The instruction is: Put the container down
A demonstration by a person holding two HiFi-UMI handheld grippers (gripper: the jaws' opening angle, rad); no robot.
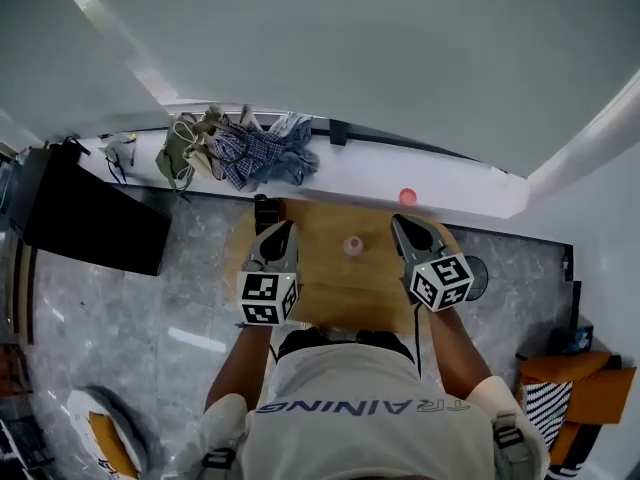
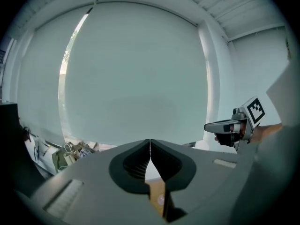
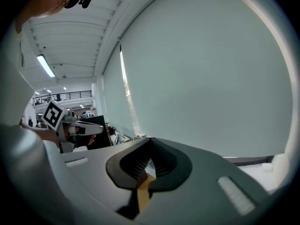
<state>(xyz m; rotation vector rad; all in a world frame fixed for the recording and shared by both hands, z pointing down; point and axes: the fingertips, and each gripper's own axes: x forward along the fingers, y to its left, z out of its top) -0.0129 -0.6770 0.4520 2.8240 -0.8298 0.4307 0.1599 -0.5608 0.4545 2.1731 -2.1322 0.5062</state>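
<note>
A small pale pink container [image 1: 352,245] stands on the round wooden table [image 1: 330,288], with neither gripper touching it. My left gripper [image 1: 283,232] is held high above the table's left side, its jaws shut with nothing between them. Held just as high over the right side, my right gripper [image 1: 404,228] also has its jaws together and empty. In the left gripper view the left gripper [image 2: 150,146] points at a pale blind, and the container [image 2: 161,200] shows far below. In the right gripper view the right gripper [image 3: 150,144] points the same way.
A heap of clothes and bags [image 1: 240,148] lies on the white ledge [image 1: 350,173] behind the table, with a red ball [image 1: 407,197] further right. A black cabinet [image 1: 90,218] stands at the left. The grey marble floor [image 1: 180,308] surrounds the table.
</note>
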